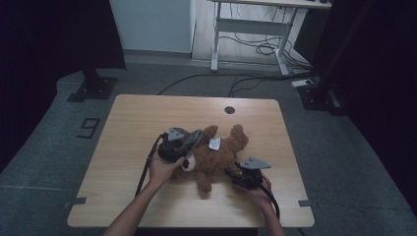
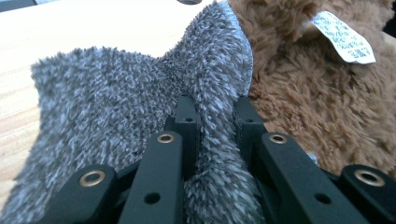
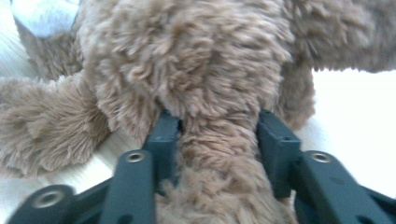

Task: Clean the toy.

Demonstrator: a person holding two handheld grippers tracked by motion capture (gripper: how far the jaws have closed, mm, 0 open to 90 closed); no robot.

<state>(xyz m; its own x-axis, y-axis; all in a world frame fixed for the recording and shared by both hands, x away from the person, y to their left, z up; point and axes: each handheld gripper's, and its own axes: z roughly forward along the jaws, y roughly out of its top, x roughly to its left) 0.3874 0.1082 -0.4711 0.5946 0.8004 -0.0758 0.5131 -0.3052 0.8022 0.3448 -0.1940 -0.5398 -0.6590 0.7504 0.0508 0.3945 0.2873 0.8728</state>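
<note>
- Left gripper (image 2: 212, 116) view, nearest the lens: grey fuzzy cloth (image 2: 116, 102) pinched between the two black jaws, a fold of it squeezed tight in the narrow gap. Jaws clamped on the cloth.
- Cloth spreads out ahead of and to the left of those jaws, draped toward the table; its right edge lies against the brown fur just beside the right jaw.
- Brown plush bear (image 2: 303, 93) sits to the right of and ahead of the left gripper, touching the cloth. White printed tag (image 2: 343, 37) on it, up and right of the jaws.
- Right gripper (image 3: 217, 135) view: a plush limb runs straight between the jaws, fur touching both inner faces. Fur bulges over the tips just past them. Pads look pressed on the limb, grip not tight.
- Bulk of the bear's body is directly ahead of the right gripper; another limb lies off to its left on the table.
- High view: bear (image 1: 216, 155) lies on the wooden table (image 1: 137, 118), between the two grippers. Left gripper (image 1: 189, 142) at its upper-left side, right gripper (image 1: 233, 174) at its lower-right side.
- Each gripper is held in a hand; forearms enter from the near table edge. Cable trails back from each.
- Round hole (image 1: 229, 109) in the tabletop beyond the bear, well apart from both grippers.
</note>
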